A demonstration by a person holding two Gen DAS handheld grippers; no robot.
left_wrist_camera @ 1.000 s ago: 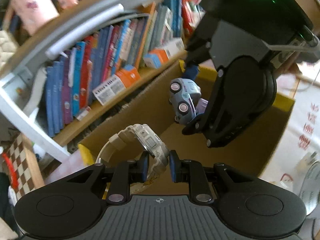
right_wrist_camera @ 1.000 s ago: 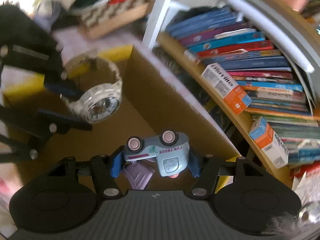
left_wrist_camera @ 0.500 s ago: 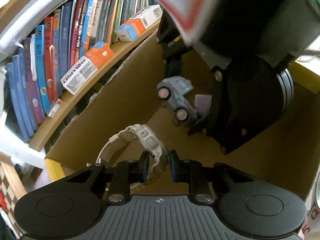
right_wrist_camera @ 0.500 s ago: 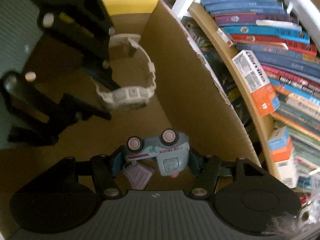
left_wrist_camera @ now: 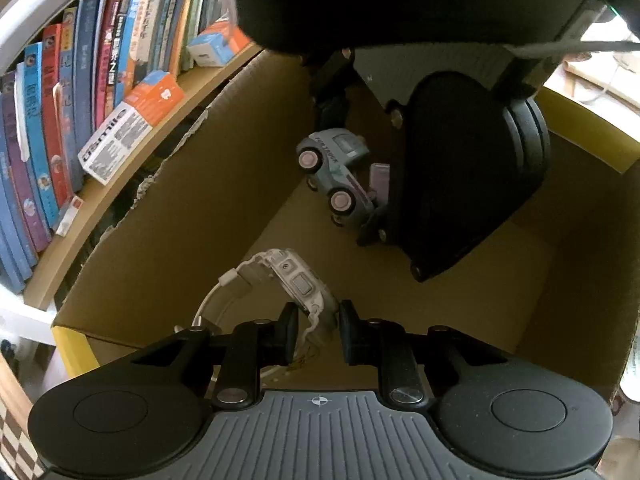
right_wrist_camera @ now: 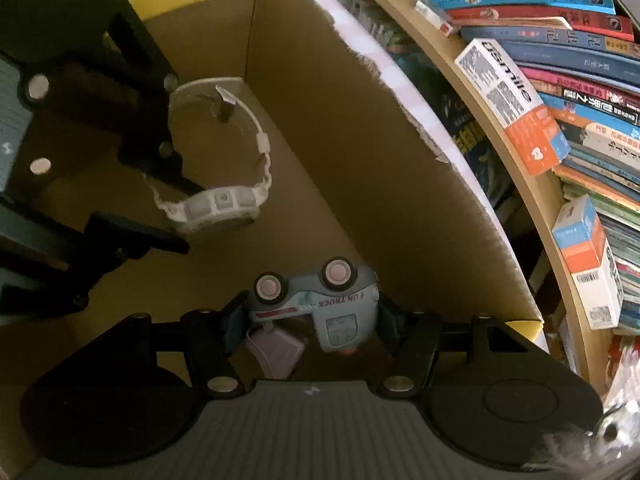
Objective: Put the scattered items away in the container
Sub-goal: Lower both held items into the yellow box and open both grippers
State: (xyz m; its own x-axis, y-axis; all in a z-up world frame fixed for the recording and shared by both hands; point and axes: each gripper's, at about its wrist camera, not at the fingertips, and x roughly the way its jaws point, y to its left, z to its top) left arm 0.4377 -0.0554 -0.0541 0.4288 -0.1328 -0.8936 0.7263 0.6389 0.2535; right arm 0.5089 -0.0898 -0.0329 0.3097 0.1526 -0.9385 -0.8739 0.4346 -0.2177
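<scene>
2 sets of tongs inside the open cardboard box (left_wrist_camera: 208, 184), both angled steeply down. Left tongs (left_wrist_camera: 318, 330) clenched on the strap of a white wristwatch (left_wrist_camera: 296, 280), watch suspended above the box floor. Right tongs (right_wrist_camera: 310, 314) clamped on a pale blue toy truck (right_wrist_camera: 320, 300) lying on its side, lilac part (right_wrist_camera: 276, 350) hanging below it. Beyond the torn box wall, a bookshelf (right_wrist_camera: 464, 68) with upright books (right_wrist_camera: 560, 36) and 2 orange-and-white cartons (right_wrist_camera: 516, 112).

left gripper (left_wrist_camera: 314, 330) clamped, angled down; right gripper (right_wrist_camera: 310, 318) gripping, angled down
</scene>
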